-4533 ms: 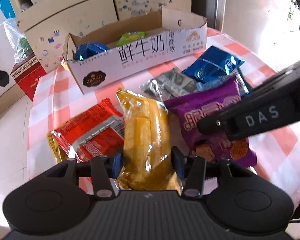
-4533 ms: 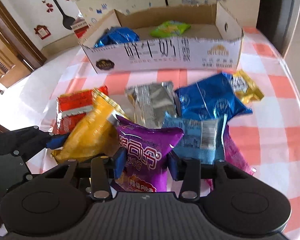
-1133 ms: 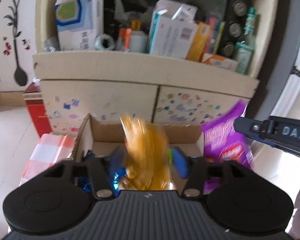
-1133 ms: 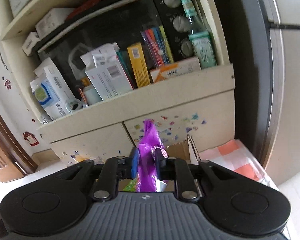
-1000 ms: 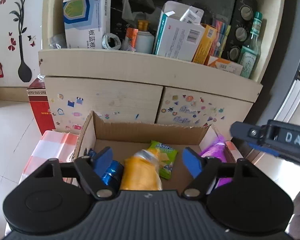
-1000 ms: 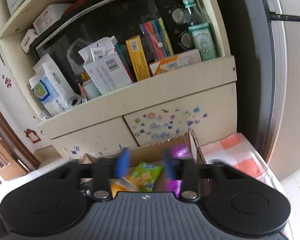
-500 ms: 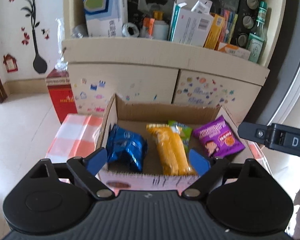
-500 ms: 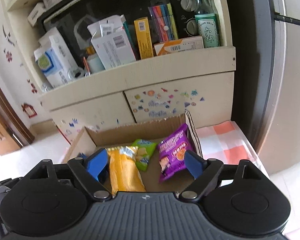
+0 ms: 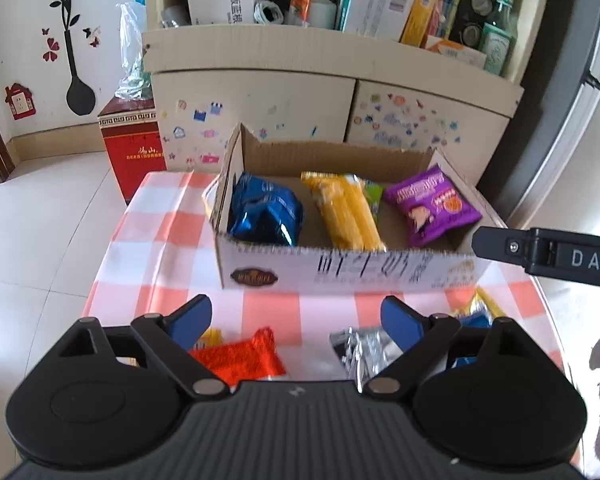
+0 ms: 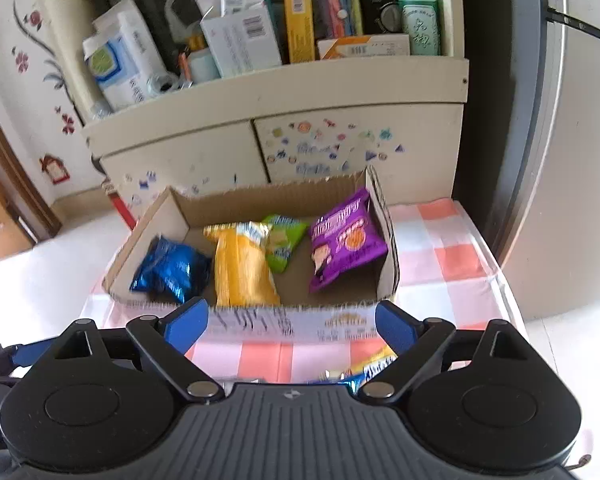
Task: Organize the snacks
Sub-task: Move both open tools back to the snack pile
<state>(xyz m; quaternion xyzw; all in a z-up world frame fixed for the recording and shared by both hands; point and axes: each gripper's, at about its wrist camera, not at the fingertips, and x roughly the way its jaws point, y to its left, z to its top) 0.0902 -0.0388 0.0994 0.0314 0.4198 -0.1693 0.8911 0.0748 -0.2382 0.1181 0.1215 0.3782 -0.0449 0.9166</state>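
A cardboard box (image 9: 340, 270) (image 10: 300, 322) stands on the checked table. In it lie a blue packet (image 9: 264, 214) (image 10: 168, 268), a yellow packet (image 9: 346, 216) (image 10: 240, 270), a green packet (image 10: 282, 240) and a purple packet (image 9: 432, 204) (image 10: 342, 240). My left gripper (image 9: 298, 318) is open and empty, in front of the box above a red packet (image 9: 240, 356) and a silver packet (image 9: 364, 348). My right gripper (image 10: 292, 326) is open and empty, just before the box's front wall. Its finger shows in the left wrist view (image 9: 548, 256).
More packets, yellow and blue, lie by the table's right front (image 9: 476, 312) (image 10: 364, 368). A stickered cabinet (image 9: 260, 100) with a cluttered shelf stands behind the table. A red carton (image 9: 132, 140) sits on the floor at left. The table's edges (image 9: 104, 264) drop to tiled floor.
Both grippers opened about a second ago and dropped the yellow and purple packets into the box. Both have since pulled back and lowered toward the table's front.
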